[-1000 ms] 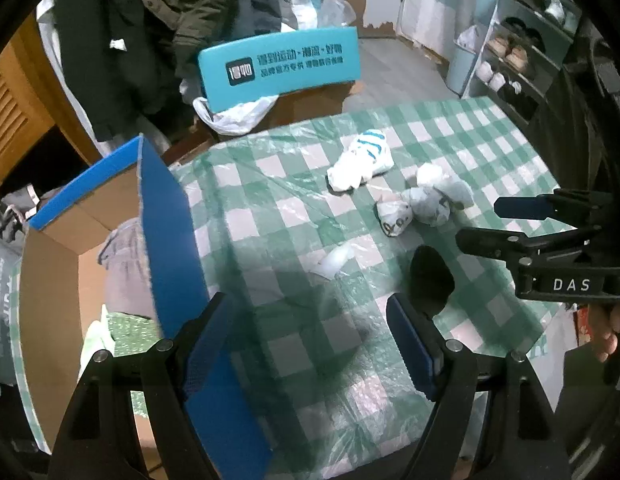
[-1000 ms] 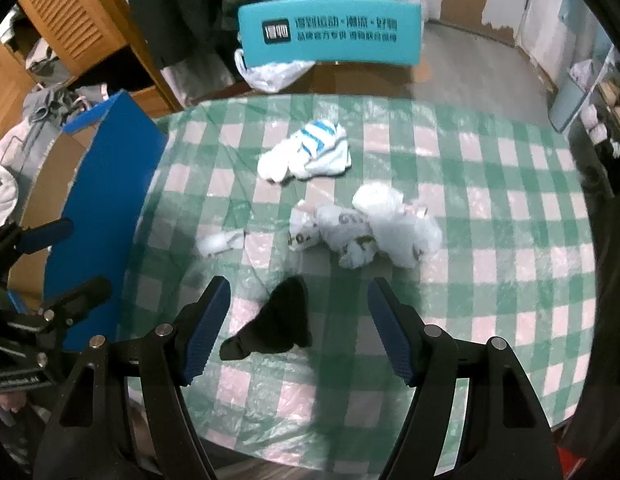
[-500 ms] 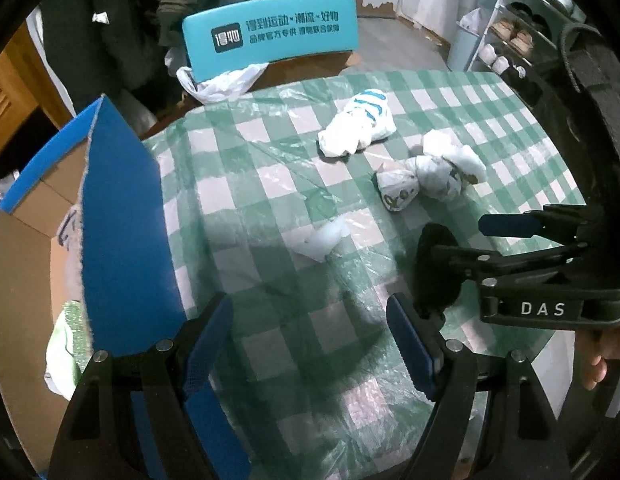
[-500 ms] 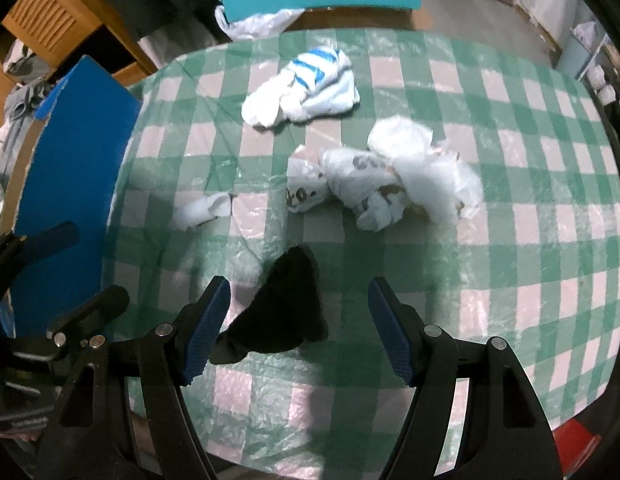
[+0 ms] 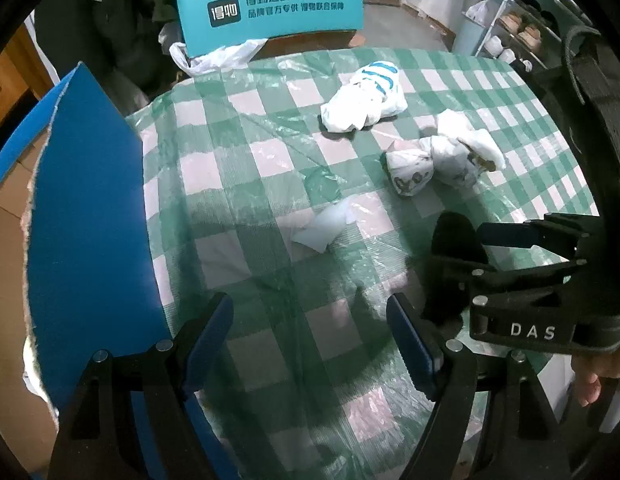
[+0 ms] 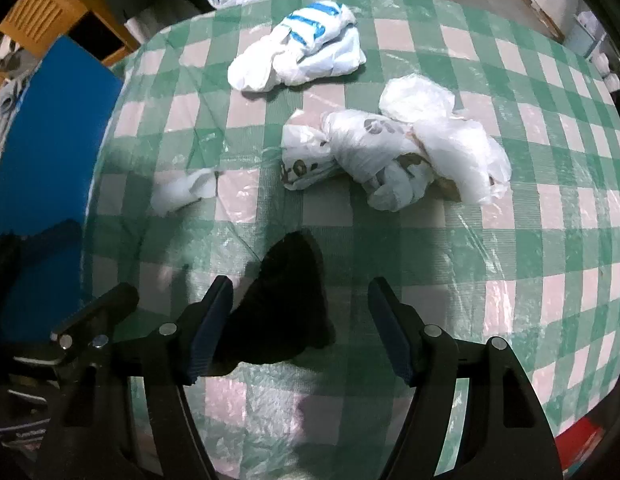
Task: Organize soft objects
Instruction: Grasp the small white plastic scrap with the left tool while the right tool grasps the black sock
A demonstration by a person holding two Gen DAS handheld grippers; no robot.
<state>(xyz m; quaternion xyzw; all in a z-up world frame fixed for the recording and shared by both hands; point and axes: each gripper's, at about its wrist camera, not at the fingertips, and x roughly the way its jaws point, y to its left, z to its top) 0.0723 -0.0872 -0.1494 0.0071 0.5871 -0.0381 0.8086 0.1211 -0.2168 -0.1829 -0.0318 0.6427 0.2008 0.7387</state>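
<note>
A table [image 5: 246, 184] covered in a green and white checked cloth under clear plastic fills the middle of the view. At twelve o'clock, a teal chair back [image 5: 270, 8] with white lettering. At one o'clock, shelves of shoes [image 5: 517, 28]. At eleven o'clock, dark coats [image 5: 110, 12] hang beside wooden furniture [image 6: 42, 12].

Glossy crinkled plastic over checked tablecloth [image 6: 509, 240], matt black cloth sock [image 6: 286, 300], shiny white plastic bags [image 6: 389, 152]
</note>
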